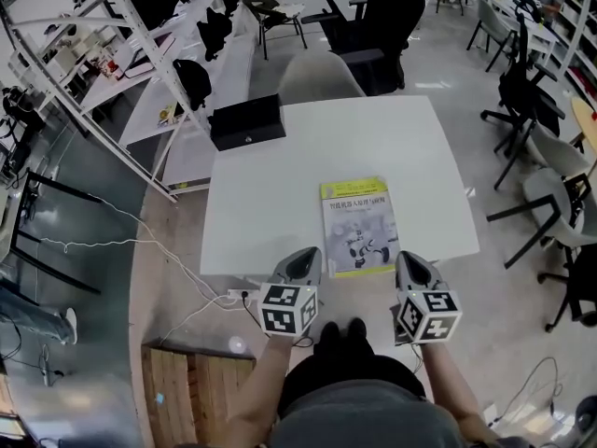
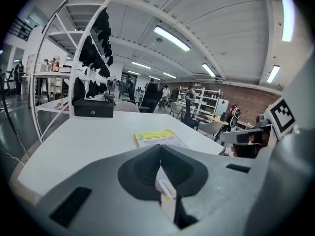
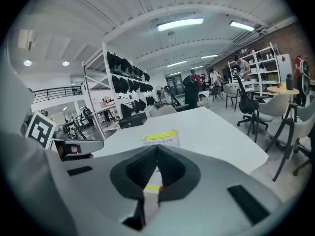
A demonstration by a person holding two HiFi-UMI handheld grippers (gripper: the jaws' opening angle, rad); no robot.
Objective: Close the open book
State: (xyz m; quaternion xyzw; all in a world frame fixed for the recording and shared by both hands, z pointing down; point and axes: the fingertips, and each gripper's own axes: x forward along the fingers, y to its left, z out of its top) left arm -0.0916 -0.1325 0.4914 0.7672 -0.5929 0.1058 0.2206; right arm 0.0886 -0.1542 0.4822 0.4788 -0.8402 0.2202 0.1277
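Head view: one white table (image 1: 280, 175) and one book (image 1: 357, 225) on it.
Book: closed, cover up, yellow band at its far end; it lies near the table's near edge.
Grippers: two, left gripper (image 1: 302, 253) and right gripper (image 1: 409, 257), one just beside each near corner of the book.
Marker cubes: two, one per gripper.
Left gripper view: jaws pressed together, nothing between them.
Right gripper view: jaws together, nothing held.
Black case (image 1: 246, 121): one, at the far left corner.
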